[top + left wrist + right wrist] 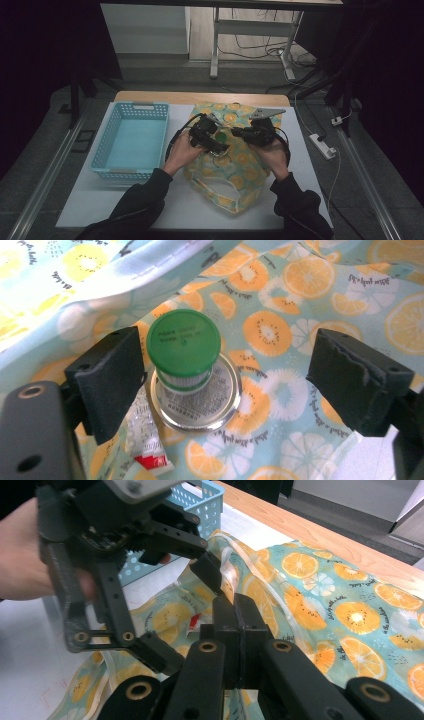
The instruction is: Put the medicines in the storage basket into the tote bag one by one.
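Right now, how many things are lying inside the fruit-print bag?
2 show: a green-capped jar between the open left tongs, and a small red-and-white packet beside it. The bag folds may hide more.

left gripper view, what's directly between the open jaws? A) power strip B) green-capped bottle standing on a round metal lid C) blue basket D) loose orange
B: in the left gripper view the green-capped bottle stands on a round metal lid inside the fruit-print bag, between the left gripper's jaws, which stand apart without pressing it.
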